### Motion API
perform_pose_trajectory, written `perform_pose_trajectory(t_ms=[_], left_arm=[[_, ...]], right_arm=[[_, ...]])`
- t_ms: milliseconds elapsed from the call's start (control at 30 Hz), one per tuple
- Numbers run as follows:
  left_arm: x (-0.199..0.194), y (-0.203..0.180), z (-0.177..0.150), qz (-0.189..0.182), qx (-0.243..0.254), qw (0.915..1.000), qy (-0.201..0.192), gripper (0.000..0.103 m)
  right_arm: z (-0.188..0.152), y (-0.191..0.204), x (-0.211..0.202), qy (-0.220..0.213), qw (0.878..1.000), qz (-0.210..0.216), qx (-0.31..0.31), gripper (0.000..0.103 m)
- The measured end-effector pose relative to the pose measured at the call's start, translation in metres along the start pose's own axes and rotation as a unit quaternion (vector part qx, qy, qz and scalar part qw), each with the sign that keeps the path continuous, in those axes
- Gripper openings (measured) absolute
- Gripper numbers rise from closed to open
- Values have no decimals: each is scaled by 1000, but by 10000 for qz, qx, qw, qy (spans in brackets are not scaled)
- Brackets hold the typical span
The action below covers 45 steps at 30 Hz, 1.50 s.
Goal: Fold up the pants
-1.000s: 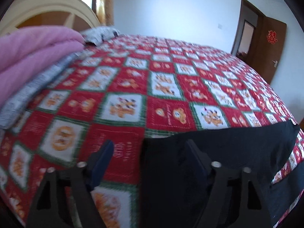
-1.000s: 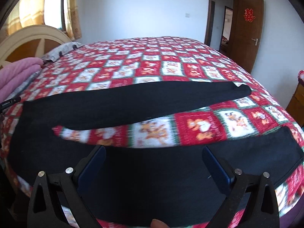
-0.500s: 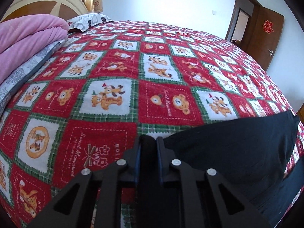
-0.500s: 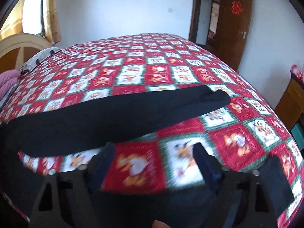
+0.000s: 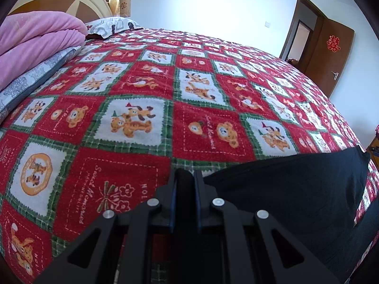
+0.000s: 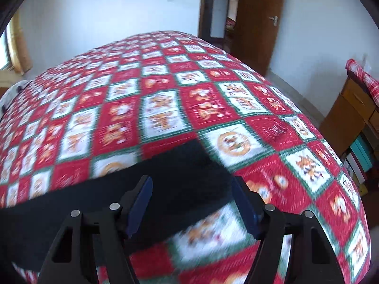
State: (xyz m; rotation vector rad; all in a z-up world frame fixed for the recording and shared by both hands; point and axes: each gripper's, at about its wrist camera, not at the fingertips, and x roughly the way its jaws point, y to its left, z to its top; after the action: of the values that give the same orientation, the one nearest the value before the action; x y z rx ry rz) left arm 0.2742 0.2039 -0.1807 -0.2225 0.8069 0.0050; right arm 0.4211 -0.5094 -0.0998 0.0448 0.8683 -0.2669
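Observation:
Black pants [image 5: 284, 189] lie spread across the near part of a red cartoon-patterned quilt [image 5: 142, 118]. My left gripper [image 5: 186, 182] is shut on the pants' left corner, with black cloth pinched between the blue pads. In the blurred right wrist view, one black pant leg [image 6: 184, 163] ends just ahead of my right gripper [image 6: 191, 184]. Its jaws are closing and stand apart above the leg's end. The cloth lies between and below them, and the pads [image 6: 139, 203] do not press on it.
A folded pink blanket [image 5: 35, 40] on a grey patterned cover lies at the left, with a pillow [image 5: 111, 24] and headboard behind. A brown door [image 6: 255, 23] is at the back. A wooden cabinet [image 6: 348, 116] stands right of the bed.
The left gripper closed on the pants' corner and sank slightly. The right gripper swept right along the pants to the far leg's end, its jaws narrowing.

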Motion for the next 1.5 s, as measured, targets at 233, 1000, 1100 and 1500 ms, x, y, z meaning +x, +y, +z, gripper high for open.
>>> perform_pose_trajectory(t_ms=[233, 1000, 1100, 1500], left_arm=[[1, -1, -1, 46, 41, 10000, -31, 14], [-37, -1, 14, -298, -125, 9981, -521, 12], [-56, 2, 12, -583, -275, 9949, -778, 12], [-122, 10, -48, -1630, -333, 9749, -1481, 12]], right_arm=[[32, -21, 58, 357, 9993, 45, 144, 70], [44, -23, -8, -485, 9928, 1085, -134, 8], [37, -36, -46, -1061, 9852, 1347, -78, 8], [-59, -115, -125, -1875, 9589, 2099, 372, 8]])
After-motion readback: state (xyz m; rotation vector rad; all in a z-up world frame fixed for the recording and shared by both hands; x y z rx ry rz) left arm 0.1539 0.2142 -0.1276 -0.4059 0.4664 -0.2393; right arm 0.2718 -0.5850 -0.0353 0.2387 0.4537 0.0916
